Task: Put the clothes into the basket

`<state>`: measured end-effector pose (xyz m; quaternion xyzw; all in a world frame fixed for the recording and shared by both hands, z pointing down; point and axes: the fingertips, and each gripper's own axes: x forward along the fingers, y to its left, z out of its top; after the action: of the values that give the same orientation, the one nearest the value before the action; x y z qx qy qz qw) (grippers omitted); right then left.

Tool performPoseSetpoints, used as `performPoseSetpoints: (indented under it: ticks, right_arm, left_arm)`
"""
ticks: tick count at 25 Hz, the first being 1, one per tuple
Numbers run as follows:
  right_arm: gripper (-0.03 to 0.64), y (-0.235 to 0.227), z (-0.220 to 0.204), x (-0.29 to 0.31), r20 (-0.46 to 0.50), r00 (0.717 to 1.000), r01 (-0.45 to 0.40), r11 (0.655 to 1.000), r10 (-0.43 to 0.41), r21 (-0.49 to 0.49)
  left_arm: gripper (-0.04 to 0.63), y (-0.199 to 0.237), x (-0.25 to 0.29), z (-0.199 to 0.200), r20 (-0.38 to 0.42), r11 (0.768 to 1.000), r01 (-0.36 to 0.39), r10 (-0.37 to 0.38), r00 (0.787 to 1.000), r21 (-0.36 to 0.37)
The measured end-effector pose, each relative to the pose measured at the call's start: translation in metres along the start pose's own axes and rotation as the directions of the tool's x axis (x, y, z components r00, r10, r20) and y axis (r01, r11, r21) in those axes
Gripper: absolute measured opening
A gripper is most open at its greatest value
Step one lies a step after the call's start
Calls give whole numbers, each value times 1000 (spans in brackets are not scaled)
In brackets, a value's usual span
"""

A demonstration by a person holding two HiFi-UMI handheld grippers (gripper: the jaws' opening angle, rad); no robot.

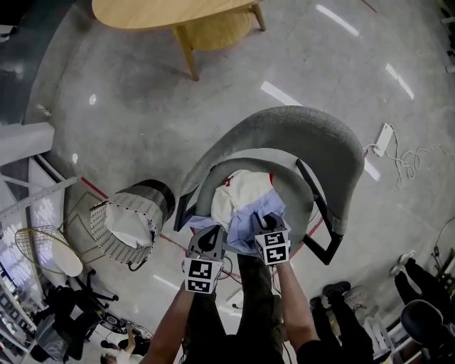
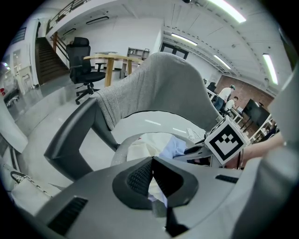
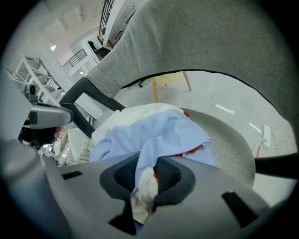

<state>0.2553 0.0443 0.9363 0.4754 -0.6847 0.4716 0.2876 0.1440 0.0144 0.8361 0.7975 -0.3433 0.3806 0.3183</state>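
Note:
A pile of clothes (image 1: pixel 242 193), white with red print on top and light blue (image 1: pixel 249 226) at the front, lies on the seat of a grey armchair (image 1: pixel 306 131). Both grippers sit at the pile's near edge. My left gripper (image 1: pixel 211 238) is shut on a pale fold of cloth (image 2: pixel 156 192). My right gripper (image 1: pixel 266 222) is shut on the light blue garment (image 3: pixel 154 135), with a white fold bunched between its pads (image 3: pixel 168 175). The wire basket (image 1: pixel 131 224) with a white liner stands on the floor left of the chair.
A wooden table (image 1: pixel 163 13) stands beyond the chair. A power strip with its cable (image 1: pixel 384 138) lies on the floor at the right. Left of the basket is another wire frame (image 1: pixel 50 252). A black office chair (image 2: pixel 81 58) stands far off.

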Motion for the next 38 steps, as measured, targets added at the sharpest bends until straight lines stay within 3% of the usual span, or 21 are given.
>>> performPoseSetpoints:
  ticks: [9,24,30,38]
  right_arm:
    - [81,11,20,-24,97,995,-23,998,17,52]
    - [80,57,111,-116,308,951,5,999,5,-32]
    - [80,77,142,-170,379,925,29,998,-5,-56]
    - [80,116,202,-248,508,861,53,994,5,-100]
  left_arm:
    - [8,1,-21,14,45,1000,-12,11,999,11]
    - [8,-5,-97,77,198,998,-53,44,979,42]
    - [7,-6,-143,104,274,996,-81,68,959,37]
    - [8,0,-213,150,396,991,-124,93,913,53]
